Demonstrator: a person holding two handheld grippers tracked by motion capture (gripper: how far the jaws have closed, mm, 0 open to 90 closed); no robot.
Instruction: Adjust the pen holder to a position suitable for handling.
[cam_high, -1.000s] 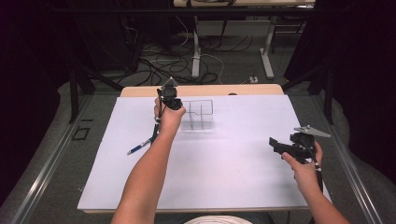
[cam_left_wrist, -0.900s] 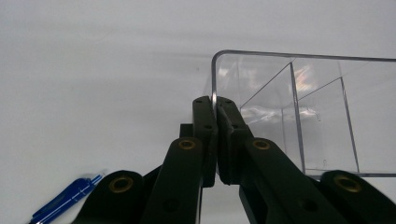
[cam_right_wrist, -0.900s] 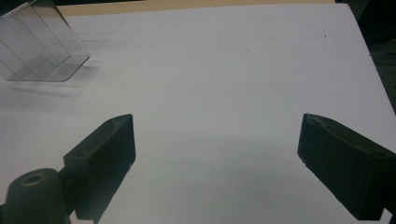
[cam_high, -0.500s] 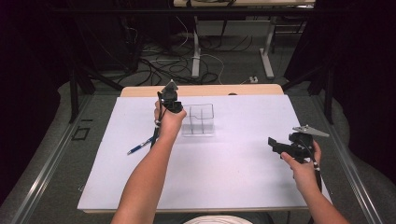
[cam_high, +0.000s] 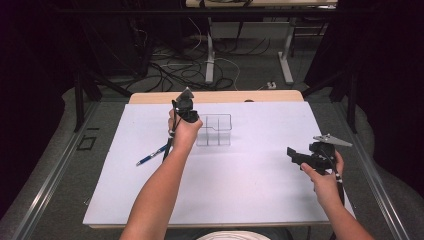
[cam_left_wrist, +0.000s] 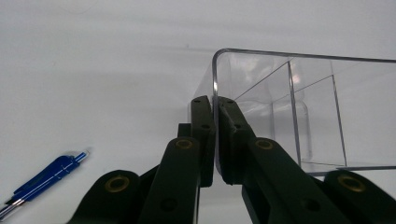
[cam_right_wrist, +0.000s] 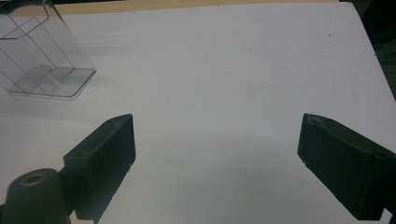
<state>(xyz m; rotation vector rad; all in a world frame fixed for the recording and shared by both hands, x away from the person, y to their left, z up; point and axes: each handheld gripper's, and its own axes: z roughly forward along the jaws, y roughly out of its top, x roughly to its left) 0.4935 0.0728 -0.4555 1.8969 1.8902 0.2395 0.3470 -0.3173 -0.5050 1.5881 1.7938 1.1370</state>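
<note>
White-topped table (cam_high: 240, 190); left tool (cam_left_wrist: 215, 116) clamped on the wall of a clear plastic divided organiser (cam_left_wrist: 299, 98); blue ballpoint pen (cam_left_wrist: 44, 177) nearby; right tool (cam_right_wrist: 215, 158) spread apart over bare table

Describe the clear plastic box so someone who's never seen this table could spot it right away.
Start at the white tabletop and look toward its far edge, near the middle. There stands the clear organizer, its left wall pinched by the left gripper. Unlike the blue pen lying flat to its left, it is see-through and split into compartments.

Left hand-held gripper (cam_left_wrist: 215, 140) jaws pinched together, arm stretched forward, right hand-held gripper (cam_right_wrist: 217, 161) jaws spread wide, held low
</note>
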